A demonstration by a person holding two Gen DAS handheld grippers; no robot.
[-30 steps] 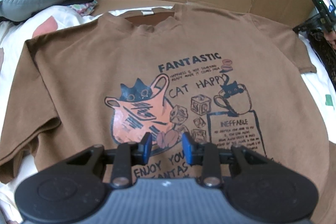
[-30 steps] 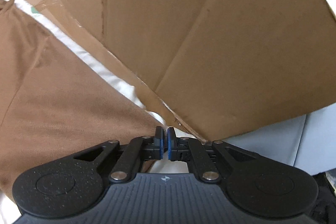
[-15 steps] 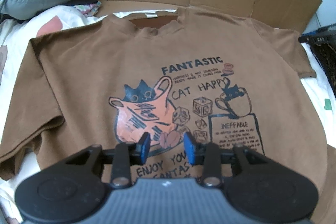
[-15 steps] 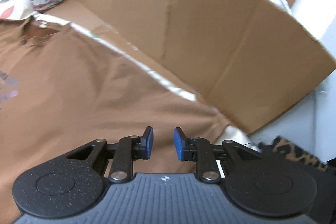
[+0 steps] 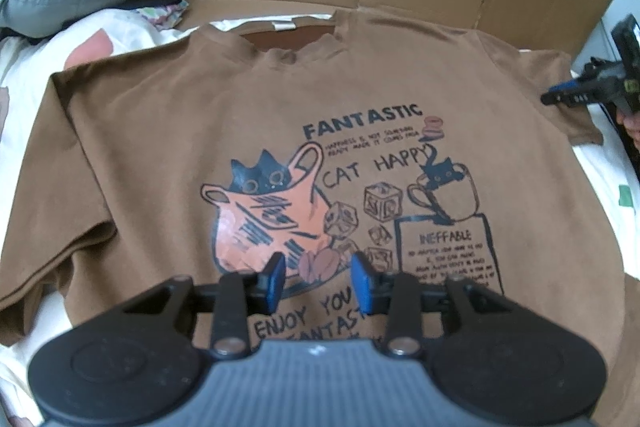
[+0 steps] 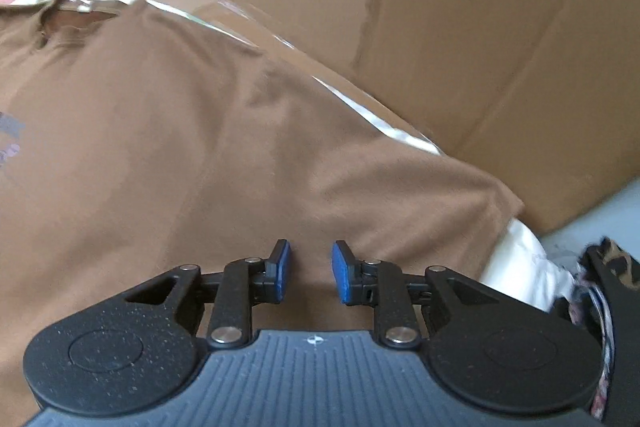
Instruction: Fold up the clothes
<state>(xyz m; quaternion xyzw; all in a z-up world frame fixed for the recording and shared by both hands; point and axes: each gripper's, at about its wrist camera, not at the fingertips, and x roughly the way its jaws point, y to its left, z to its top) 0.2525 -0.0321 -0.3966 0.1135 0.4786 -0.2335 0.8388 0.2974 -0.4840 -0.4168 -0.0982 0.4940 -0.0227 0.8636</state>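
Flat on the pale bedsheet (image 5: 28,63) lay the brown T-shirt (image 5: 168,131), print up, left gripper (image 5: 319,281) partly open above its hem, right gripper (image 6: 311,274) opening over the right sleeve (image 6: 420,195), both empty.

Left gripper (image 5: 318,281) jaws apart, empty; right gripper (image 6: 310,273) jaws opening, seemingly empty.

Both hand-held gripper (image 5: 318,281) bodies black w/ blue pads (image 6: 344,277), silver screws, ribbed grey grip.
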